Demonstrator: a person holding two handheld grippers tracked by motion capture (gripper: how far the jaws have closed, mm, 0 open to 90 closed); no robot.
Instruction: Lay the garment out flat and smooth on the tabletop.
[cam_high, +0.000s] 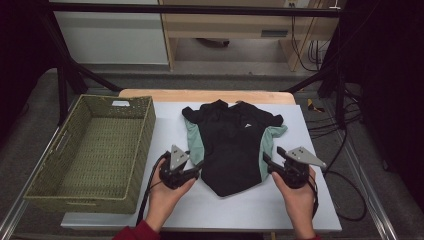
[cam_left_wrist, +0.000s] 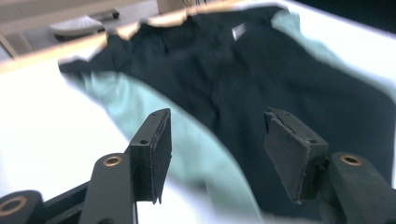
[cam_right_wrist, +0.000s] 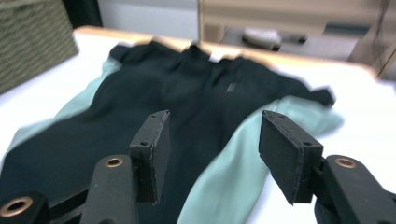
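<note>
Left gripper view has the black-and-mint garment (cam_left_wrist: 261, 84) spread ahead of the parted, empty jaws. The right gripper (cam_right_wrist: 215, 154) likewise gapes over its mint side panel. Both hands angle inward toward it.

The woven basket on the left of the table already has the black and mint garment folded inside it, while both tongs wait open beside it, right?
Not quite. The woven basket is empty; the high view shows the black and mint garment lying spread on the table, with the left tongs and right tongs open at its sides.
</note>
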